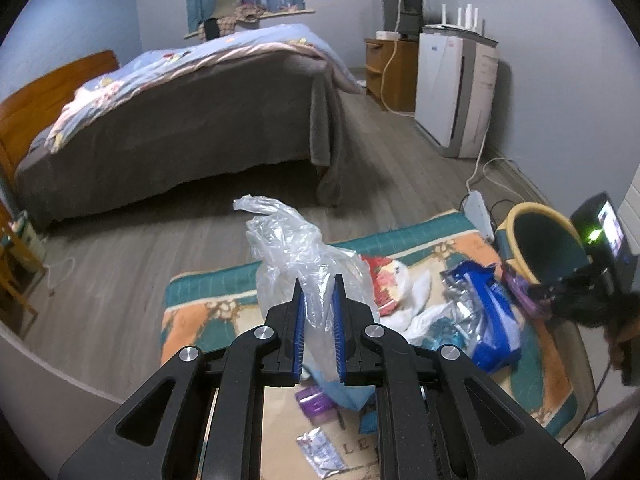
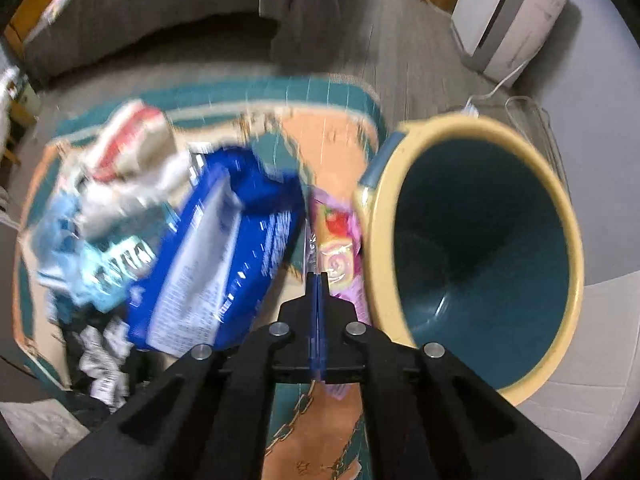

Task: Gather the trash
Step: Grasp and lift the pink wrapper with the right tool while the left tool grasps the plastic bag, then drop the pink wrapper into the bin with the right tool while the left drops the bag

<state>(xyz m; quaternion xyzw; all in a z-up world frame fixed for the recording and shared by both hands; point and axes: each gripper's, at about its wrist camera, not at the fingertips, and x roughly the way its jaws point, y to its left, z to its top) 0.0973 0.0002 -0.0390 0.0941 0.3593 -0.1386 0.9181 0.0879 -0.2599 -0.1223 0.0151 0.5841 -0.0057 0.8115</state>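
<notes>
Your left gripper (image 1: 319, 280) is clamped on a clear plastic bag (image 1: 296, 252), which stands up at the centre of the left wrist view, lifted off the rug (image 1: 208, 312), probably so it comes free of the pile. Your right gripper (image 2: 318, 280) is pinched together on a pink candy wrapper (image 2: 334, 256), held just beside the rim of the trash bin (image 2: 472, 248) at the right of the right wrist view, so a short swing would likely bring it over the opening. A blue snack bag (image 2: 224, 256) and other wrappers lie on the rug at centre left, yet to be collected.
</notes>
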